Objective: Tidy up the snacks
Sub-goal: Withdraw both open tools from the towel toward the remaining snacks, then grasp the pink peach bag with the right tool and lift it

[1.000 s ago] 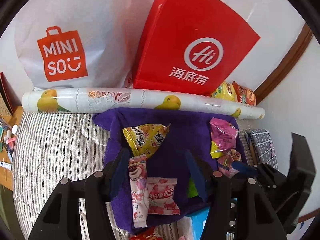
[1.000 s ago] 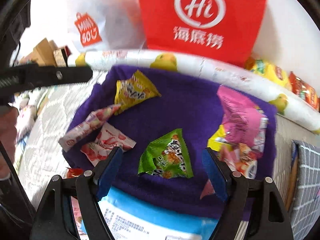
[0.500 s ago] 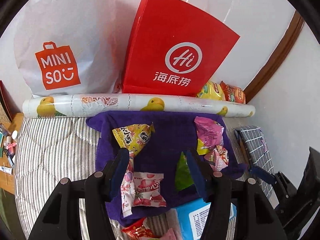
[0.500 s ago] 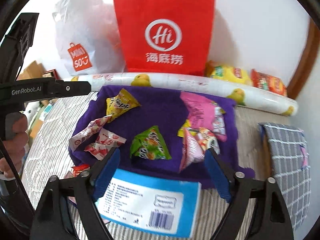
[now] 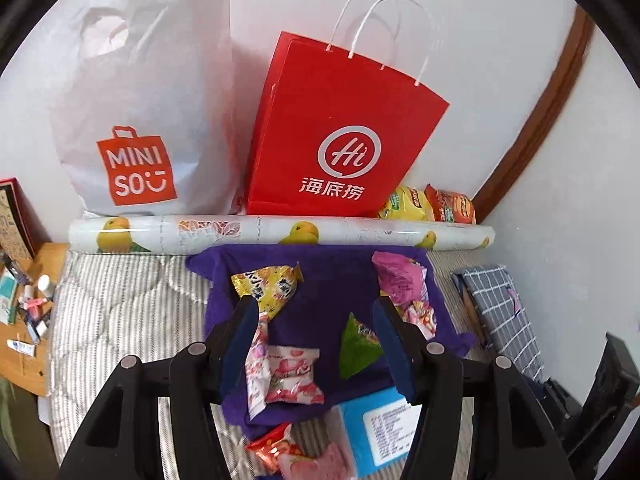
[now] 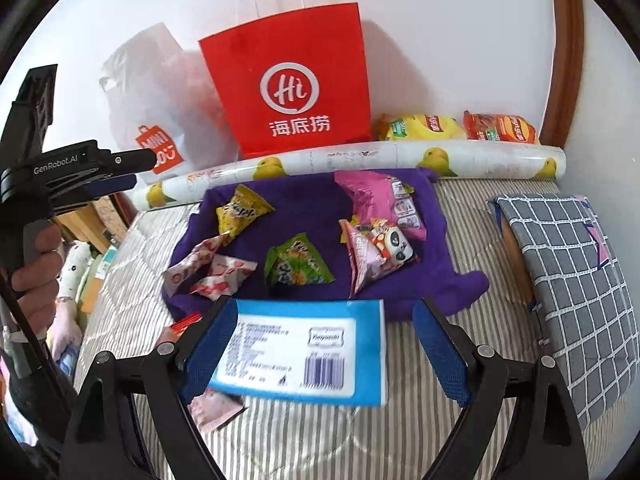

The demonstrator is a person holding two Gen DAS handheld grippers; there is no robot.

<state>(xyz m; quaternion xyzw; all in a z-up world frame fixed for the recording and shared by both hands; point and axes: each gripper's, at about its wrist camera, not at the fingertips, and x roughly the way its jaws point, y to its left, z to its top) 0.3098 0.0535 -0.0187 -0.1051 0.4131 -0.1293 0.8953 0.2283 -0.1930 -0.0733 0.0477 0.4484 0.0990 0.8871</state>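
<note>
A purple cloth (image 6: 400, 280) on the striped bed carries several snack packets: yellow (image 6: 242, 210), green (image 6: 298, 266), pink (image 6: 376, 200), a panda packet (image 6: 380, 252) and strawberry packets (image 6: 212, 270). The left wrist view shows the same yellow (image 5: 266, 286), green (image 5: 356, 344) and strawberry (image 5: 290, 376) packets. My left gripper (image 5: 316, 336) hovers above the cloth, jaws open with nothing gripped. My right gripper (image 6: 326, 350) is open and wide above a blue pack (image 6: 296, 356) that lies on the bed, not pinched. A hand (image 6: 36, 256) holds the left gripper (image 6: 116, 172).
A red paper bag (image 5: 340, 128) and a white plastic bag (image 5: 152, 92) stand against the wall behind a duck-print roll (image 5: 280, 232). Chip bags (image 6: 460, 128) lie at the back right. A checked pillow (image 6: 568, 280) sits right. A cluttered side table (image 5: 28, 304) is left.
Both grippers have drawn back and up from the purple cloth, so the bags and the bed show more. The right jaws stand wider, and the blue pack has come under them.
</note>
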